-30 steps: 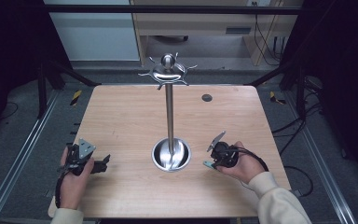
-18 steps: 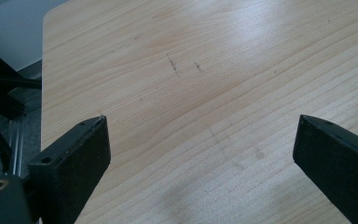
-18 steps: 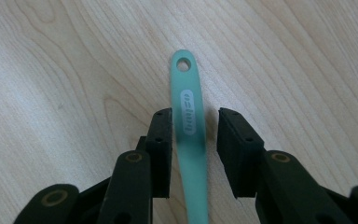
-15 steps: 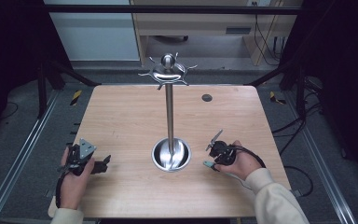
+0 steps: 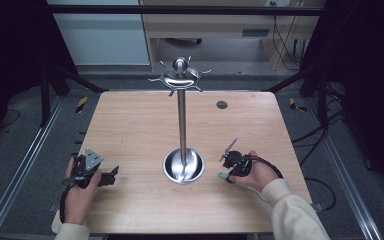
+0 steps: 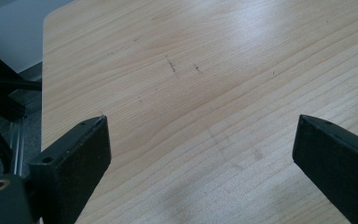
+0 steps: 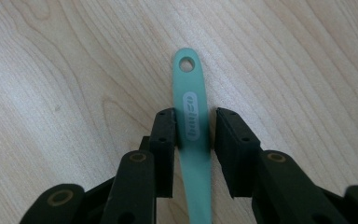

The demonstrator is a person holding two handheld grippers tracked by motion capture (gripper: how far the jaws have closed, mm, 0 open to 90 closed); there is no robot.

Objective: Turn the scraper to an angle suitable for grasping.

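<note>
A teal utensil handle [image 7: 193, 121] with a hole at its tip lies between the jaws of my right gripper [image 7: 195, 130]. The jaws have just been closing; one pad is against the handle and a thin gap shows at the other. In the high view the teal tip [image 5: 222, 175] pokes out of the right gripper [image 5: 230, 167] just right of the stand. My left gripper [image 5: 111, 174] sits near the table's front left, jaws wide open [image 6: 200, 154] over bare wood.
A tall metal stand rises from a round dish base [image 5: 183, 172] at mid-table, with a pole [image 5: 181, 125] and a hooked cap [image 5: 180, 76]. A small dark disc [image 5: 222, 104] lies at the back right. Black frame bars edge the table.
The right hand has shifted only very slightly by the stand's base. The left hand and the stand are as before.
</note>
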